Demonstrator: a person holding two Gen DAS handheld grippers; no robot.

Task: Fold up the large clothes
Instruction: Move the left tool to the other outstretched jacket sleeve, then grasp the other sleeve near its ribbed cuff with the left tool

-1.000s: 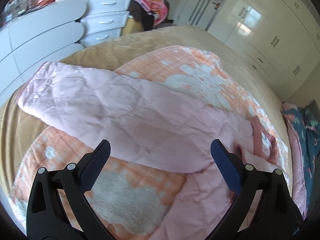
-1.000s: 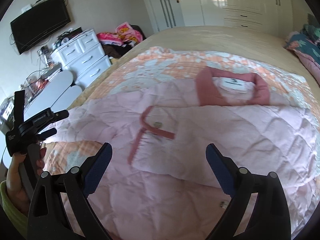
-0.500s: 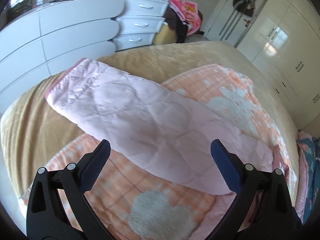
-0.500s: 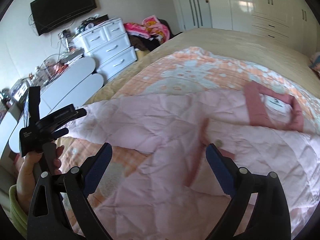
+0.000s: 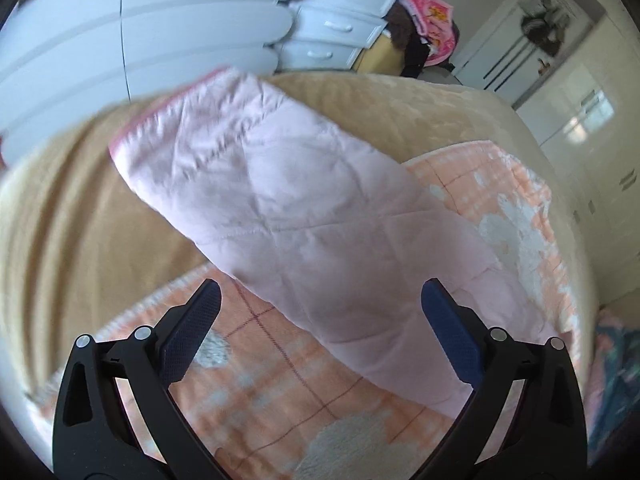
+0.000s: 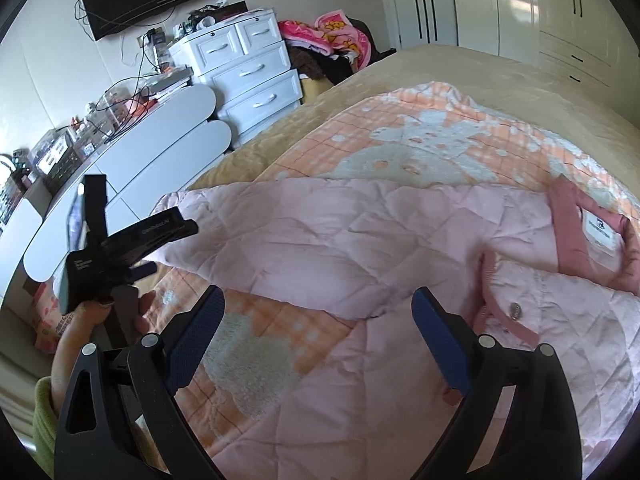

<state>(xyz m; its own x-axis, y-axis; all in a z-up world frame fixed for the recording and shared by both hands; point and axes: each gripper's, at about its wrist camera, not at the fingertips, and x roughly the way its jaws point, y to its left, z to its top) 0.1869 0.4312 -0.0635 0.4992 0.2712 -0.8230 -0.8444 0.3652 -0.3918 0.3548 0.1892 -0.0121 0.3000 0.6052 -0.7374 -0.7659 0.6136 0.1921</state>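
Since earlier frame, left gripper has swung toward sleeve end; sleeve now fills its view, cuff reaching onto tan bedspread near white cabinets. Left claw spread, pinching nothing. Pink quilted jacket lies on orange blanket mid-bed, collar far right. Right gripper spread, above jacket, empty.

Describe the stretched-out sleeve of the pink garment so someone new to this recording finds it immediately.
Start at the big bed with its tan cover, then the orange checked blanket on top. The sleeve is the long pale pink quilted arm of the jacket, reaching toward the white drawers. Unlike the blanket, it is plain, diamond-stitched and ends in a darker pink cuff edge.
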